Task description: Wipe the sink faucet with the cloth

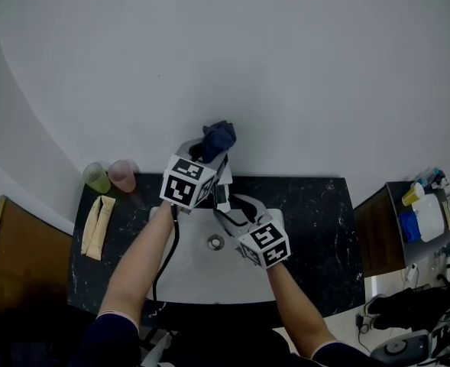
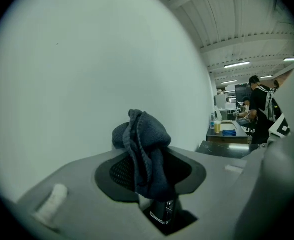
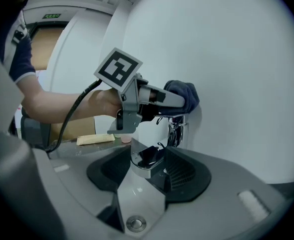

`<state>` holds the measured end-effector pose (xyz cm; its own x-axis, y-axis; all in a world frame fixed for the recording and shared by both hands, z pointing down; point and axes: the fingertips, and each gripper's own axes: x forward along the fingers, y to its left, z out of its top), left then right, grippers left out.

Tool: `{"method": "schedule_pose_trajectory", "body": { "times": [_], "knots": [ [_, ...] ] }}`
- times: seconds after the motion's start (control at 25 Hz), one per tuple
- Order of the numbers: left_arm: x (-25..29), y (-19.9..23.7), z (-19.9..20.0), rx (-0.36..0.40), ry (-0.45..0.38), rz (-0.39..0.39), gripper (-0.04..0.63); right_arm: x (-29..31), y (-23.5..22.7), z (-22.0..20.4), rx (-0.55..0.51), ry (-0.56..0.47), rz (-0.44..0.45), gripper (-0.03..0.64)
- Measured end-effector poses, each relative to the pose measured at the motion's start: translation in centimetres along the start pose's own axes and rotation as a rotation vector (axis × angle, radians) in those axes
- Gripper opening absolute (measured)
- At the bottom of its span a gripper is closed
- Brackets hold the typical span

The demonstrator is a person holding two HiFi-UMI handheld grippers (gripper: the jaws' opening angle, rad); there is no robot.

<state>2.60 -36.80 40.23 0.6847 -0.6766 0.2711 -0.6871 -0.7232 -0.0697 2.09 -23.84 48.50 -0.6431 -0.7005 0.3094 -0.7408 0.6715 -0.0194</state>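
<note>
The left gripper (image 2: pixel 151 176), clamped on the cloth (image 2: pixel 144 149), holds it atop the faucet (image 3: pixel 178 129) by the wall. The spout runs from there toward the right gripper (image 3: pixel 149 166), closed on its tip over the sink (image 1: pixel 186 281).

The cloth (image 2: pixel 144 154) pinched in the left gripper (image 1: pixel 209 153) is looking like soft dark-blue fleece, napped and matt. The faucet (image 3: pixel 176 129), its spout clamped in the right gripper (image 3: pixel 149 169), is gleaming as polished chrome metal. Both grippers are showing smooth matt grey plastic with black ribbed pads. Below them the sink (image 1: pixel 186 274) is shining glossy white around a metal drain (image 3: pixel 135 223). The desk (image 1: pixel 316 228) is looking like polished black speckled stone. Out beyond the left gripper, a green cup (image 1: pixel 97 178) and a pink cup (image 1: pixel 121 174) are looking like translucent plastic.
</note>
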Motion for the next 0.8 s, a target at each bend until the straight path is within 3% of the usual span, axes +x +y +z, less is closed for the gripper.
{"method": "schedule_pose_trajectory", "body": {
  "times": [0.36,0.56,0.8],
  "knots": [
    [-2.1,2.2,-2.0,-0.117,-0.048,0.060,0.140,-0.2,-0.1,0.1,-0.005,0.010,-0.011,0.219],
    [-2.7,1.8,-3.9,-0.224,-0.063,0.029,0.138,-0.3,-0.2,0.1,-0.010,0.014,-0.014,0.219],
    [-2.1,1.1,-8.3,-0.293,0.010,0.016,0.138,-0.4,-0.1,0.1,-0.015,0.025,-0.017,0.219]
  ]
}}
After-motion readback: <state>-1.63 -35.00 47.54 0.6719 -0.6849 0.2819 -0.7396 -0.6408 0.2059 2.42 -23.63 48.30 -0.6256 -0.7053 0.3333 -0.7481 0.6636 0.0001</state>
